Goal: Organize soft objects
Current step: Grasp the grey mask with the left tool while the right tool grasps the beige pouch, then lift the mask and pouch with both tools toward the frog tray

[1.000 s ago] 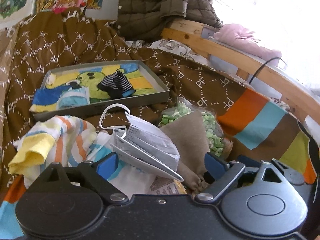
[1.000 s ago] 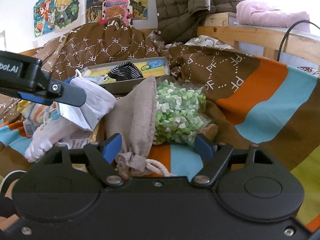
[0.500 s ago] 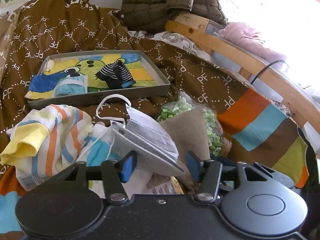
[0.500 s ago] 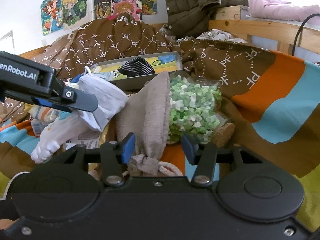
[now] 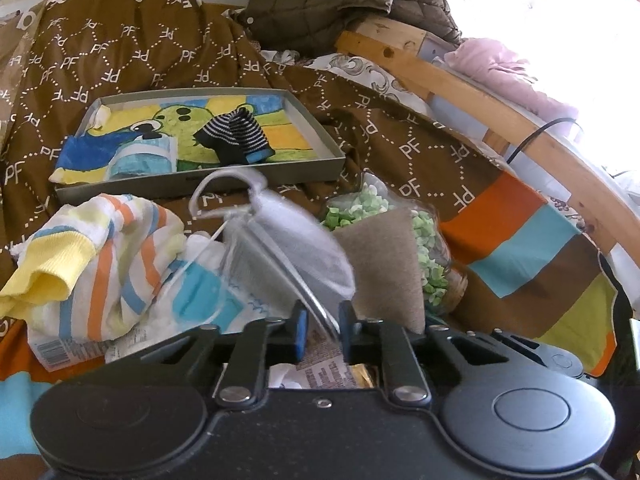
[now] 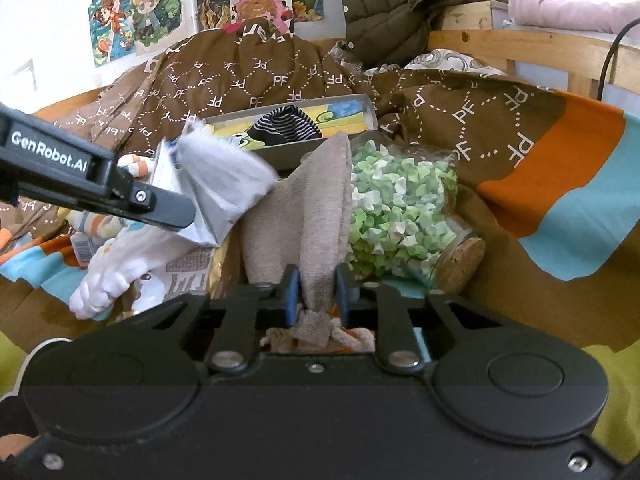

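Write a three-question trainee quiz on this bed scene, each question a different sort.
1. True or false: the right gripper is shut on the beige cloth drawstring pouch.
2. What does the left gripper pinch: (a) the white pleated face mask, (b) the yellow-cuffed striped garment, (c) the corked glass jar of green paper stars?
3. Name the dark item lying in the shallow grey tray.

Key: 1 true; 2 a; 3 the black-and-white striped sock.

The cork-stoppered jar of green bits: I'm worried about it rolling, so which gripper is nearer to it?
Right. The right gripper, shut on the beige pouch, sits beside the jar; the left gripper holds the face mask farther left.
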The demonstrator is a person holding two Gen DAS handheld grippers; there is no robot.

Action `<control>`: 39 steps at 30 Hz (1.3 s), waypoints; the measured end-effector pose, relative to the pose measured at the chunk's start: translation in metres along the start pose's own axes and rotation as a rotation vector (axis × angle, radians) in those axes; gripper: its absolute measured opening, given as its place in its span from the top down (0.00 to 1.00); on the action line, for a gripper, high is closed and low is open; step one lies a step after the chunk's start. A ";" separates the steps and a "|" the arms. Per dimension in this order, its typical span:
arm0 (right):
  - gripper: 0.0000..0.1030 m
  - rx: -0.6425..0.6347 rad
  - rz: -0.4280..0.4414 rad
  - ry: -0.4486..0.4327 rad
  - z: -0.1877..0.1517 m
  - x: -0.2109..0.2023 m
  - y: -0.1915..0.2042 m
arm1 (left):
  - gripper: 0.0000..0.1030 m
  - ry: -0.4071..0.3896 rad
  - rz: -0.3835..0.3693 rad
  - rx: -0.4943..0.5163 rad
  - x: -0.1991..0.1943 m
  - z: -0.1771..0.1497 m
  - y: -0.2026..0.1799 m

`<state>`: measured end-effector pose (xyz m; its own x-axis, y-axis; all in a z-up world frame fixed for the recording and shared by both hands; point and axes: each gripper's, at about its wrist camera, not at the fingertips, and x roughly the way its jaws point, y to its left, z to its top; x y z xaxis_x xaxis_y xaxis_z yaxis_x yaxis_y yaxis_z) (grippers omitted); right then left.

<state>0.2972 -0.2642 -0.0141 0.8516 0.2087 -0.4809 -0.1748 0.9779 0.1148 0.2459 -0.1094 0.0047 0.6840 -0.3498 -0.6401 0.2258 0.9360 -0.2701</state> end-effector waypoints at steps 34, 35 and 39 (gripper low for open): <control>0.98 -0.028 -0.073 -0.245 0.050 -0.028 0.003 | 0.96 -0.194 -0.036 -0.013 -0.045 0.030 0.036; 0.98 -0.025 -0.070 -0.248 0.055 -0.024 0.005 | 0.96 -0.200 -0.032 -0.020 -0.046 0.033 0.039; 0.98 -0.021 -0.043 -0.256 0.072 -0.003 0.015 | 0.96 -0.218 0.003 -0.052 -0.047 0.049 0.055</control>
<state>0.3275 -0.2508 0.0520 0.9554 0.1592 -0.2487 -0.1436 0.9864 0.0794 0.2604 -0.0394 0.0548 0.8194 -0.3251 -0.4721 0.1915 0.9315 -0.3092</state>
